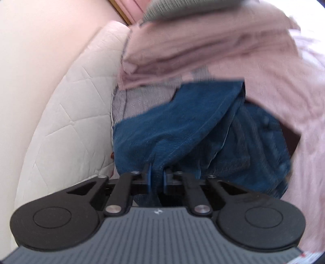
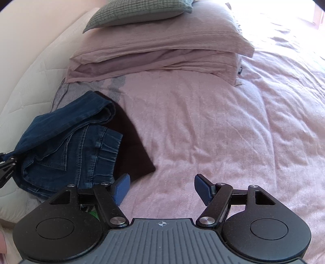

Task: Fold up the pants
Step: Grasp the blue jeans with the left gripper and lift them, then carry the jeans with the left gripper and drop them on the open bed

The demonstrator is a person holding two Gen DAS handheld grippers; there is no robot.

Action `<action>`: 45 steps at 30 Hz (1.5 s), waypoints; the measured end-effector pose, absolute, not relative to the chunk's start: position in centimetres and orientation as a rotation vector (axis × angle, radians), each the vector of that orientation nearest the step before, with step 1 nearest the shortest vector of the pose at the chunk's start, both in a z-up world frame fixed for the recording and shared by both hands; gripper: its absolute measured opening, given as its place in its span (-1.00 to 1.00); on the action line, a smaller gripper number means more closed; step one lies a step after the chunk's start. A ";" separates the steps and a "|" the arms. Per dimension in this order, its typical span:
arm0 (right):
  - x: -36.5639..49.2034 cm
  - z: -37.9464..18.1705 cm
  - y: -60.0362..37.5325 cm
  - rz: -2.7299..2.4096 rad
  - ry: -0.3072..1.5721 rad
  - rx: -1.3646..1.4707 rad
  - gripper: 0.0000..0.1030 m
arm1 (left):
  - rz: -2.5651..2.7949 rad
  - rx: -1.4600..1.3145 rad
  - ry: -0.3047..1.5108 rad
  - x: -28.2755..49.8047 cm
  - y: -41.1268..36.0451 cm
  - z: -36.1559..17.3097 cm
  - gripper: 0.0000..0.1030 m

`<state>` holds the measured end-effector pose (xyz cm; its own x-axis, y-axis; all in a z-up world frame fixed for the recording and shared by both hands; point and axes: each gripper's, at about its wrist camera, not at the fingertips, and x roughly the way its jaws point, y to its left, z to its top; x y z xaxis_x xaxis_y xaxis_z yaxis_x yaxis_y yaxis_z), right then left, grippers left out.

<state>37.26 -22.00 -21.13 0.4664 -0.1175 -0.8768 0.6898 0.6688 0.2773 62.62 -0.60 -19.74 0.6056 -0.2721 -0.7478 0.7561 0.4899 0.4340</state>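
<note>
Dark blue jeans (image 2: pixel 67 142) lie partly folded at the left side of a pink bedspread (image 2: pixel 203 126), on top of a dark maroon cloth (image 2: pixel 132 146). In the left wrist view my left gripper (image 1: pixel 157 176) is shut on a bunched fold of the jeans (image 1: pixel 182 126), and the denim runs between its blue pads. The same gripper (image 2: pixel 8 160) shows at the left edge of the right wrist view, pinching the jeans' corner. My right gripper (image 2: pixel 161 188) is open above bare bedspread, just right of the jeans, with nothing between its fingers.
Stacked pink pillows (image 2: pixel 162 48) with a grey-green checked cushion (image 2: pixel 138 14) on top lie at the head of the bed. A cream quilted headboard (image 1: pixel 67 113) curves along the left. A grey patterned sheet (image 1: pixel 142 101) shows beyond the jeans. Open bedspread stretches to the right.
</note>
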 end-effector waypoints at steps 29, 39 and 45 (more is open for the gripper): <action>-6.9 -10.9 -29.4 -0.975 0.565 0.783 0.31 | -1.333 -0.180 0.638 20.7 -15.6 3.9 -0.90; -23.4 -8.8 -29.2 -1.069 0.589 0.772 0.31 | -1.227 0.453 0.787 8.4 -17.9 -5.3 -0.28; -25.0 -9.8 -25.1 -0.990 0.648 0.846 0.31 | -1.167 0.667 0.867 6.6 -14.7 -9.5 -0.18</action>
